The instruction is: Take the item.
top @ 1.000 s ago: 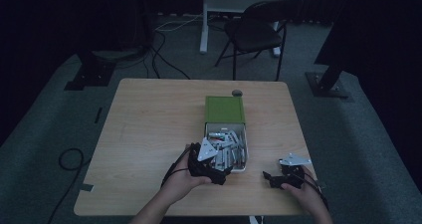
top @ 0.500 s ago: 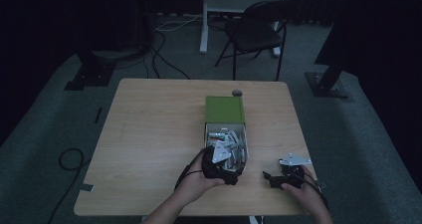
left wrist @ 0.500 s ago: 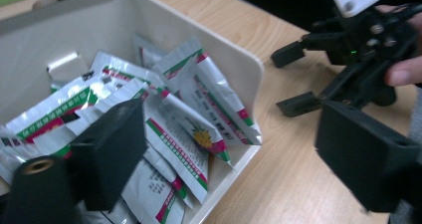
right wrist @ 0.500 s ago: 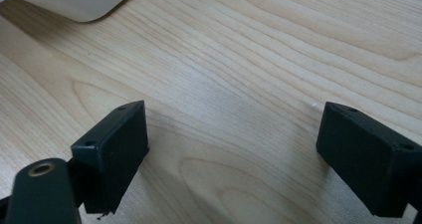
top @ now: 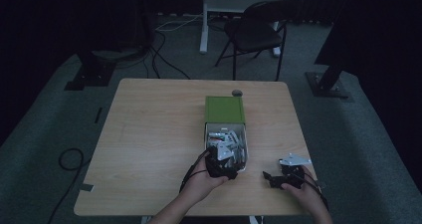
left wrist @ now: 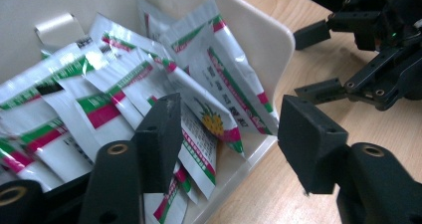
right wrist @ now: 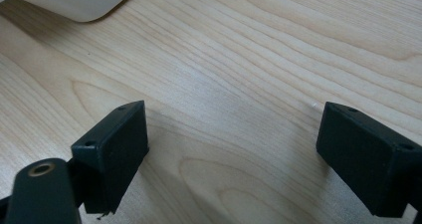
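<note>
A white tray (top: pixel 245 134) slid out of a green box (top: pixel 225 109) holds several silver sachets (left wrist: pixel 124 79) printed in green and red. My left gripper (left wrist: pixel 231 119) hangs over the tray's near corner (left wrist: pixel 259 40). One jaw rests among the sachets and the other stands outside the rim, above the wood. Its jaws have just been closing, with a sachet corner and the tray rim between them, and the pads press on nothing. In the high view the left gripper (top: pixel 222 162) is at the tray's front end. My right gripper (right wrist: pixel 229 144) is open over bare wood, and also appears as the right gripper (top: pixel 272 176) beside the tray.
A small dark round object (top: pixel 237 92) lies behind the green box near the table's far edge. A folding chair (top: pixel 259 30) and cables stand on the floor beyond the table. The right gripper's open jaws sit close to the tray corner in the left gripper view.
The left hand has moved right and down to the tray's front corner, and its jaws stand narrower. The right hand has kept still.
</note>
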### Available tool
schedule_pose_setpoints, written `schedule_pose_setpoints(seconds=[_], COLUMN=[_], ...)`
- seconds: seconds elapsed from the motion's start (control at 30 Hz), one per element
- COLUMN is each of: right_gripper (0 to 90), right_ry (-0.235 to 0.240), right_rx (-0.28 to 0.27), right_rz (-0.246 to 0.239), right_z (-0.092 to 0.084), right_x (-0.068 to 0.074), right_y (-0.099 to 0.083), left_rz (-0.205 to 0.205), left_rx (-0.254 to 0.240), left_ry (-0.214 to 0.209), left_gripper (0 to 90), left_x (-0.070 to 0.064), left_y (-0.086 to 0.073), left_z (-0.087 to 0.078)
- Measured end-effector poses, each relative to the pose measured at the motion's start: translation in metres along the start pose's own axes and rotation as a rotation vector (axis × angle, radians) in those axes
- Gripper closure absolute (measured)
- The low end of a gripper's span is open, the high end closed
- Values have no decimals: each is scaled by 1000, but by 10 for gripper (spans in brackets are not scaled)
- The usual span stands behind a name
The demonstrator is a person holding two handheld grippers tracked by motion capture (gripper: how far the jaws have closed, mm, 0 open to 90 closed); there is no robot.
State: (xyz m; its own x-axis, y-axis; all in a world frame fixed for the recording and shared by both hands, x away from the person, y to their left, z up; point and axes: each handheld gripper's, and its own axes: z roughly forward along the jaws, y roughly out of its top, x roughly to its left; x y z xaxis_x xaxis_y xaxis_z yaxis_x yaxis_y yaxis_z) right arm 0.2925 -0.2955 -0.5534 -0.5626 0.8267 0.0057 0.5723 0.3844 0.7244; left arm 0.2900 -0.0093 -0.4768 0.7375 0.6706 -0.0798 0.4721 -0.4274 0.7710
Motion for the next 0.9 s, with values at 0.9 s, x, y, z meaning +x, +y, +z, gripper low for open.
schedule_pose_setpoints(seconds=[0.9], right_gripper=[127], right_ry=[0], right_rx=[-1], right_rz=[-2], right_z=[0], right_x=[0], right_y=[0], left_rz=[-1], left_rx=[55], left_ry=[95], left_gripper=[645], left_x=[-4], left_y=[4], left_z=[25])
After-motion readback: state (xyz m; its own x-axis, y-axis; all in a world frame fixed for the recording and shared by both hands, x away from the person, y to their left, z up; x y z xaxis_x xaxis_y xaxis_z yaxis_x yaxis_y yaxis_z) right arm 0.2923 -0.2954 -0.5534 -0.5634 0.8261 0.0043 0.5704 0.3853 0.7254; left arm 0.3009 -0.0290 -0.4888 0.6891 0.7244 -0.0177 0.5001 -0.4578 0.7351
